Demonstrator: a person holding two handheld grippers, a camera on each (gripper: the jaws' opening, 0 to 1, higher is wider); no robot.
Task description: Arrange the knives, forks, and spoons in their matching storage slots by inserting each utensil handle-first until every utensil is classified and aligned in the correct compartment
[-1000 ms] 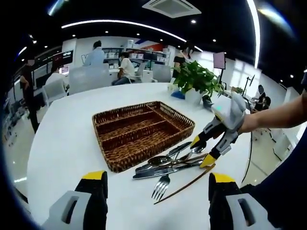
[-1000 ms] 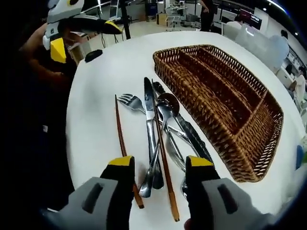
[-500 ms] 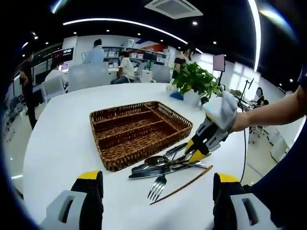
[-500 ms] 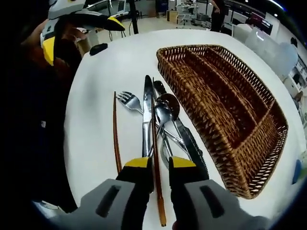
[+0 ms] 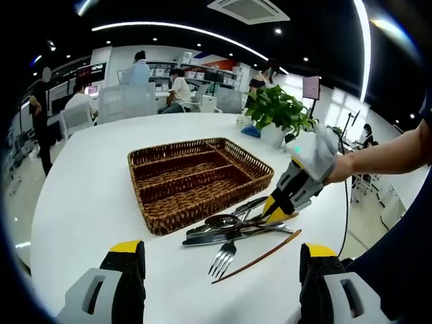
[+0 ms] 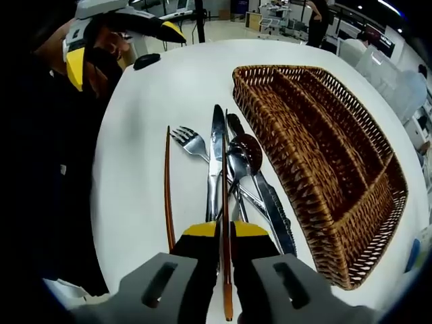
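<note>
- I am looking into an open-plan office: beyond my round white table (image 5: 81,196), seated people (image 5: 177,93) work at desks with their backs to me, beside pale grey office chairs (image 5: 125,104).
- Computer monitors (image 5: 89,92) stand on those desks, and a dark wall-mounted screen (image 5: 310,86) hangs further right.
- The dark ceiling carries a square white air-conditioning vent (image 5: 248,8), long curved white light strips (image 5: 182,28) and small round spotlights (image 5: 278,30).
- A leafy green potted plant (image 5: 277,111) in a white pot sits at the table's far edge.
- In the right gripper view, more white desks and chairs (image 6: 351,50) stand on a pale floor.
</note>
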